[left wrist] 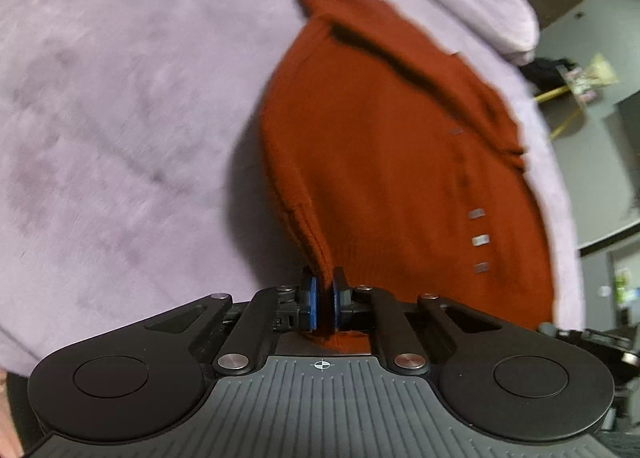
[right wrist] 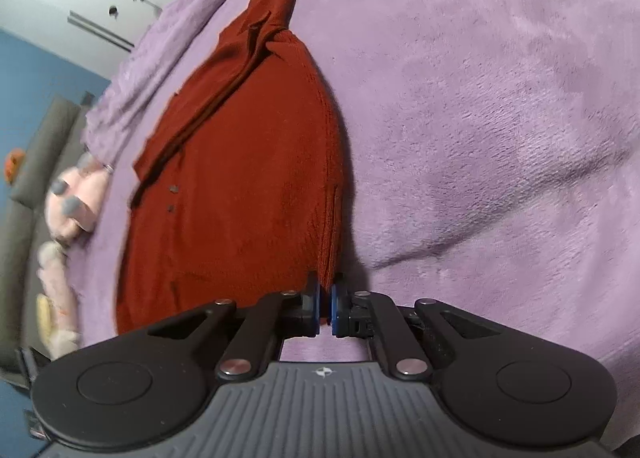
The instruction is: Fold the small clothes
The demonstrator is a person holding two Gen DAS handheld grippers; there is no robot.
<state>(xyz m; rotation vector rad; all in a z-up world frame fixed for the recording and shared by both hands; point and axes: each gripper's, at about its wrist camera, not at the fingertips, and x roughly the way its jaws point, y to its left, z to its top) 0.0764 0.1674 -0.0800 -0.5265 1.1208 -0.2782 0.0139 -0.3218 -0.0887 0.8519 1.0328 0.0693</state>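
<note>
Purple blanket [right wrist: 500, 98] covers whole surface. Rust knit sweater [left wrist: 380, 162] lies flat on it, stretching far from both tongs. Left gripper [left wrist: 324, 294] pinches near hem corner; right gripper [right wrist: 325, 300] pinches other near corner (both pressed tight on knit). Lift corners evenly, carry hem toward far collar, keep edge taut.

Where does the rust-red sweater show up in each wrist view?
Left wrist: rust-red sweater right of centre, hem pinched in left gripper.
Right wrist: sweater left of centre, hem corner pinched in right gripper.
Shared landmark: lilac blanket underneath.
</note>
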